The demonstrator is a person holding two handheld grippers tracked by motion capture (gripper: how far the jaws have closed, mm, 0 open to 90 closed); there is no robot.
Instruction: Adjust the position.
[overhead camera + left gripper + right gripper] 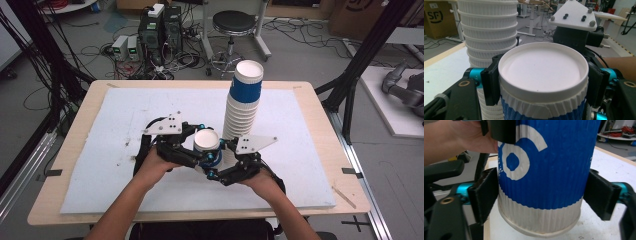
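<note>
While the tall stack of cups (243, 102) stands near the middle of the white mat (125, 115), we see a single blue-and-white cup (207, 145) held just in front of it — between both tools. The left gripper (210, 159) has its jaws pressed against the cup's sides just under the rim, clamping it. The right gripper (214, 167) brackets the cup lower down; its left jaw touches the ribbed wall, while the right jaw stands slightly clear — so its grip looks loose, not closed.
</note>
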